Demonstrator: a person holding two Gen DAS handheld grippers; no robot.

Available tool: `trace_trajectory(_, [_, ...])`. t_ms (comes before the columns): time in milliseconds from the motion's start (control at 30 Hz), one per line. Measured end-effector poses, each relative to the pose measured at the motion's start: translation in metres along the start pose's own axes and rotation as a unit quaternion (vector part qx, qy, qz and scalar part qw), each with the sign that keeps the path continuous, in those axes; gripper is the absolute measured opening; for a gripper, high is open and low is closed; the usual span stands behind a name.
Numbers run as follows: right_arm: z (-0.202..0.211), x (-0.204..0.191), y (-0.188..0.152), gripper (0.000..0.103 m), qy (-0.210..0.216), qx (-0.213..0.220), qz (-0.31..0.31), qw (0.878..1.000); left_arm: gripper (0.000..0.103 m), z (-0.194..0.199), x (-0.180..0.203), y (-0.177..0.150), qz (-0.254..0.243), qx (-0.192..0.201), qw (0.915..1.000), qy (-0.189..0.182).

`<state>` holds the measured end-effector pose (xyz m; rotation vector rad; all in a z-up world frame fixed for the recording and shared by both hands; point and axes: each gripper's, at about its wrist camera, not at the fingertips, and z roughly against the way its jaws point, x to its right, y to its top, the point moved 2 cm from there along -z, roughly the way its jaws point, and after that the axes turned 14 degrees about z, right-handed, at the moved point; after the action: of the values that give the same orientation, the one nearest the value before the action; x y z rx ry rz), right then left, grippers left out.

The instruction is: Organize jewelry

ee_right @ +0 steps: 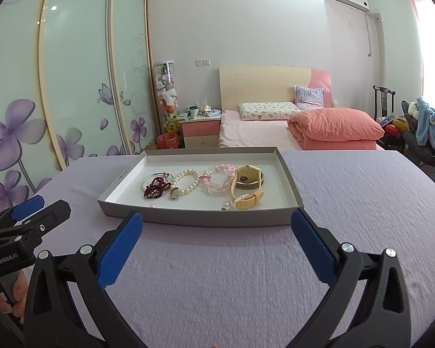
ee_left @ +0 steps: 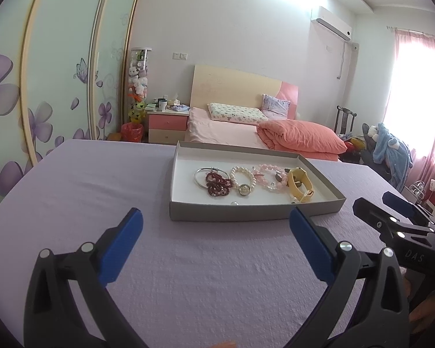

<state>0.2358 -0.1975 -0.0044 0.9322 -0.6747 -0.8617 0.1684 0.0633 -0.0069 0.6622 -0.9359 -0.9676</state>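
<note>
**Jewelry all in the tray, both grippers standing off with nothing in them**

The left gripper (ee_left: pixel 216 223) and the right gripper (ee_right: pixel 216 224) are hovering over the lilac-covered table (ee_right: pixel 348 203), short of the near wall of the shallow grey tray (ee_right: pixel 194 217). Both are spread wide and carrying nothing; each is sitting just beside the other in the other's view.

Every piece is lying inside the tray. Taking the pearl bracelet (ee_right: pixel 187 182) as the landmark: the dark red bead strand (ee_right: pixel 156 188) is lying to its left, draped over a silver bangle (ee_right: pixel 152 178); the pink bead bracelet (ee_right: pixel 217 178) is lying to its right, touching it or nearly so; further right the yellow-strapped watch (ee_right: pixel 246 185) is resting partly on a dark band (ee_left: pixel 282 176) that is mostly hidden. A loose bead (ee_right: pixel 152 205) is sitting nearer the front wall, left of the pearls, and a small charm (ee_right: pixel 225 207) right of them.

Judging from this, the work is at either its opening or its close: nothing is being grasped. If sorting is still ahead, the next move calls for lowering one gripper over the tray wall and narrowing onto a single piece; the red strand is tangling with the bangle, so the free-lying pearls or watch look easier.
</note>
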Motion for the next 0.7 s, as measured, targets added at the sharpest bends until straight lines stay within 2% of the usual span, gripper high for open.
trace_trajectory(700, [-0.0008, -0.0005, 0.0005, 0.102, 0.000, 0.000, -0.001, 1.000, 0.101, -0.0029, 0.0006, -0.0005, -0.001, -0.004, 1.0000, 0.000])
